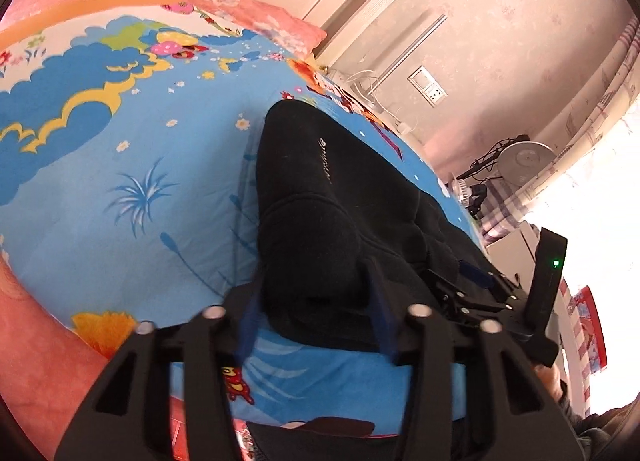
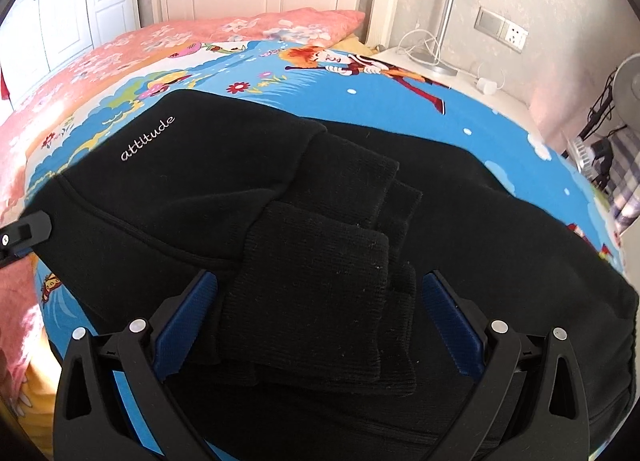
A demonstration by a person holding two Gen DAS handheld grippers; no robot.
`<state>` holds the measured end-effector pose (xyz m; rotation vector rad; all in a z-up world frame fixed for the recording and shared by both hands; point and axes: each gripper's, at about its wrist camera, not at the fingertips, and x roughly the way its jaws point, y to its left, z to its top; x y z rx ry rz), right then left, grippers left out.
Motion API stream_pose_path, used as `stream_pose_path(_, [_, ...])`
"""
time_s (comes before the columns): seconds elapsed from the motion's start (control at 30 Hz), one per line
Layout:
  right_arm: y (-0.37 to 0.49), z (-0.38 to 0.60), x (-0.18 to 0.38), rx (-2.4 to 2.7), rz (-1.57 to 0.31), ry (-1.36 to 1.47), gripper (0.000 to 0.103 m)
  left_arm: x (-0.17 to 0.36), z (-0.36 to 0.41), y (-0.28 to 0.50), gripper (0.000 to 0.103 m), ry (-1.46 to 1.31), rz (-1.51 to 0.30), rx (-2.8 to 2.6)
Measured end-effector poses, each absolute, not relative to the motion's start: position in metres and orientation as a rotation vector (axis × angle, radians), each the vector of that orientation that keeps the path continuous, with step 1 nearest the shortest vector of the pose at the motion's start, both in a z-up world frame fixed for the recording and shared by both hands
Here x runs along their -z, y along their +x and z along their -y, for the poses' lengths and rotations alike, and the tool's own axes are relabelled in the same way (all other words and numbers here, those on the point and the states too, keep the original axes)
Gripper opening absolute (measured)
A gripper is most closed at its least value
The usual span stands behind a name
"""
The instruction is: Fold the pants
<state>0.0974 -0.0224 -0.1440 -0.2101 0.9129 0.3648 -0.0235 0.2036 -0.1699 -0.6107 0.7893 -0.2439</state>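
Left gripper (image 1: 316,301) straddles a bunched fold of the black pants (image 2: 248,197); pads look pressed on it, though dark cloth blurs contact. Right gripper (image 2: 320,301) is spread wide around the ribbed cuffs (image 2: 316,281), not pinching. Pants lie partly folded on the cartoon bedsheet (image 1: 120,165), probably for another fold.

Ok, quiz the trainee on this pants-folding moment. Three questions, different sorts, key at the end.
1. True or false: the right gripper is shut on the ribbed cuffs.
2. What word is stitched on the black pants?
3. The pants lie on: A a wooden table; B a blue cartoon bedsheet; C a bare floor.

Key: 1 false, its jaws stand open on either side of the cuffs. 2 attitude. 3 B.
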Motion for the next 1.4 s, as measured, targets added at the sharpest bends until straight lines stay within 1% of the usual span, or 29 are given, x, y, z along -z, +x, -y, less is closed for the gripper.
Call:
stream_pose_path(0.03, [0.098, 0.023, 0.144, -0.367, -0.914, -0.208, 0.098, 0.171, -0.202, -0.023, 0.062, -0.61, -0.798, 0.245])
stream_pose_path(0.13, [0.097, 0.022, 0.145, -0.369, -0.909, -0.212, 0.098, 0.176, -0.199, -0.019, 0.063, -0.608, -0.815, 0.228])
stream_pose_path(0.27, [0.096, 0.02, 0.145, -0.366, -0.905, -0.212, 0.098, 0.179, -0.203, -0.016, 0.063, -0.661, -0.816, 0.235])
stream_pose_path(0.4, [0.096, 0.021, 0.145, -0.368, -0.906, -0.212, 0.098, 0.19, -0.219, -0.014, 0.063, -0.807, -0.806, 0.232])
stream_pose_path(0.53, [0.096, 0.02, 0.146, -0.368, -0.905, -0.21, 0.098, 0.196, -0.223, -0.011, 0.062, -0.84, -0.839, 0.202])
stream_pose_path(0.67, [0.096, 0.02, 0.146, -0.369, -0.904, -0.211, 0.098, 0.205, -0.225, -0.009, 0.055, -0.937, -0.85, 0.237])
stream_pose_path(0.8, [0.096, 0.02, 0.146, -0.365, -0.903, -0.212, 0.098, 0.204, -0.224, -0.01, 0.051, -0.923, -0.848, 0.239])
stream_pose_path(0.83, [0.096, 0.02, 0.146, -0.365, -0.902, -0.212, 0.098, 0.203, -0.224, -0.01, 0.048, -0.92, -0.846, 0.238])
stream_pose_path(0.87, [0.096, 0.019, 0.146, -0.364, -0.901, -0.213, 0.098, 0.203, -0.224, -0.01, 0.042, -0.915, -0.844, 0.234])
stream_pose_path(0.97, [0.096, 0.02, 0.145, -0.365, -0.909, -0.205, 0.098, 0.191, -0.217, -0.01, 0.035, -0.841, -0.833, 0.215])
stream_pose_path(1.1, [0.107, 0.027, 0.129, -0.397, -0.983, -0.17, 0.098, 0.166, -0.203, -0.013, 0.032, -0.696, -0.828, 0.178])
stream_pose_path(1.2, [0.128, 0.032, 0.096, -0.454, -1.018, -0.075, 0.098, 0.147, -0.191, -0.016, 0.031, -0.595, -0.809, 0.152])
stream_pose_path(1.27, [0.15, 0.022, 0.073, -0.518, -1.063, -0.029, 0.098, 0.138, -0.183, -0.017, 0.03, -0.541, -0.799, 0.128])
stream_pose_path(1.3, [0.165, 0.006, 0.061, -0.555, -1.115, -0.034, 0.098, 0.132, -0.176, -0.018, 0.03, -0.496, -0.793, 0.107])
stream_pose_path(1.4, [0.196, -0.044, 0.045, -0.709, -1.248, -0.064, 0.098, 0.115, -0.15, -0.019, 0.029, -0.336, -0.78, 0.039])
